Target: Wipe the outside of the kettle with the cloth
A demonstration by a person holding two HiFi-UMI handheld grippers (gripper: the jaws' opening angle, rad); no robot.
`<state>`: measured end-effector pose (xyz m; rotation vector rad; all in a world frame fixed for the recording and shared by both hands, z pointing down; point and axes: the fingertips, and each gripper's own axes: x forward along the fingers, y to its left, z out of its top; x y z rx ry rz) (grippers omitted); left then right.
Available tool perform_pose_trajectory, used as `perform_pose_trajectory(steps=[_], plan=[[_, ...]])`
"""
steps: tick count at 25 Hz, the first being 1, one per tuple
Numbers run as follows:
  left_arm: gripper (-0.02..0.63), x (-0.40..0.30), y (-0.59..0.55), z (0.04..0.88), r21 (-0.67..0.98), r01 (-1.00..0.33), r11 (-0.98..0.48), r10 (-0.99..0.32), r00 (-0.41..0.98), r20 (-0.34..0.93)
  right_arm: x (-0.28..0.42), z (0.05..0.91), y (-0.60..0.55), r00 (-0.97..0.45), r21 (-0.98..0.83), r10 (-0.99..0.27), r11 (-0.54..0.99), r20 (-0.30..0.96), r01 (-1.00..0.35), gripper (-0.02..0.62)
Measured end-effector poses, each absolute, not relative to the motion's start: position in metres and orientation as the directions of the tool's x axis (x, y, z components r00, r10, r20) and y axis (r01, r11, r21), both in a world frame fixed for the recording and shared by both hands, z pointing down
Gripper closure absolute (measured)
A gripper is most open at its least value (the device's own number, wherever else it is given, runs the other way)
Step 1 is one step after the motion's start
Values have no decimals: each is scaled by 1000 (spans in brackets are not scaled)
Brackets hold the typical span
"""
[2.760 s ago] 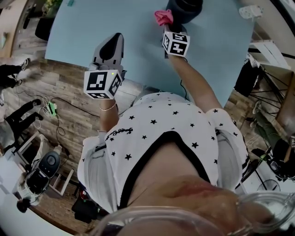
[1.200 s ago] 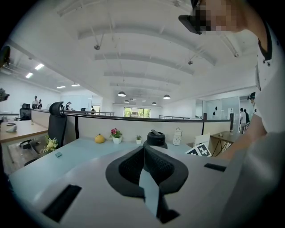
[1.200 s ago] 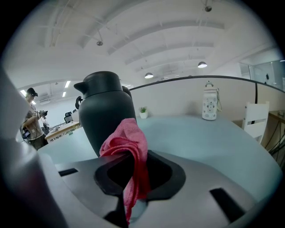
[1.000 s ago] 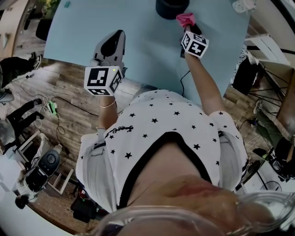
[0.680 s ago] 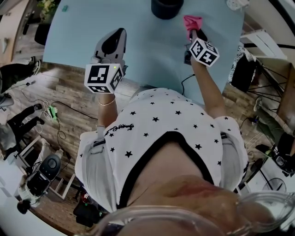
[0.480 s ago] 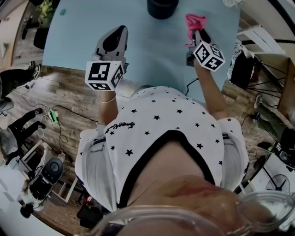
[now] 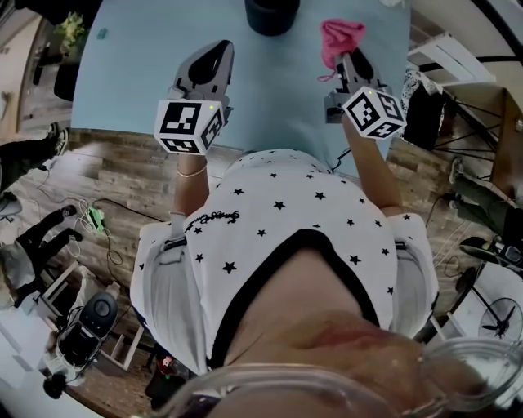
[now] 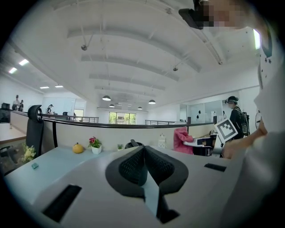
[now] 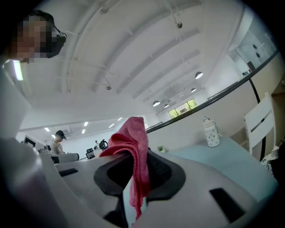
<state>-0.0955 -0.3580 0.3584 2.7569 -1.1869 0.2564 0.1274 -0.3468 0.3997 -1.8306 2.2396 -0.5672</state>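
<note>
Kettle, dark and round-bodied (image 7: 271,13), standing at the far edge of the pale blue tabletop (image 7: 139,49), cut off by the top of the head view, touching neither gripper. Hanging to its right and apart from it, crumpled pink-red cloth (image 7: 341,37), bunching above the jaw tips and trailing down between them in the right gripper view. Clamping that cloth, right gripper (image 9: 137,160), jaws pressing together on the fabric, nothing but the cloth lying between the dark pads. Riding behind those jaws, black-and-white marker cube (image 7: 374,113), tilting toward the person's forearm. Hovering over the near left part of the tabletop, well apart from kettle and cloth, left gripper (image 8: 143,153), pointing toward the far edge, jaws meeting at their tips and holding nothing. Showing beyond those tips in the left gripper view, along the far side of the table: small round orange fruit (image 8: 78,148), white pot of pink flowers (image 8: 95,144) just beside it, tiny green plant (image 8: 119,146) further right. Standing on the table's far right in the right gripper view, white patterned jar (image 9: 210,132). Filling the lower head view, white star-printed shirt (image 7: 278,212), with wood-plank flooring (image 7: 98,171) lying to the left below the table edge.
</note>
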Motion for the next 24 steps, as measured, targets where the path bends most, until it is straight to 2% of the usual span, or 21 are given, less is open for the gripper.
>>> perform_pose_trajectory(steps=[24], plan=[[577,-92,-361,363,63,-731,-680,-708,676,206,116,390,-343,-260,-420,-963,209,65,-883,523]])
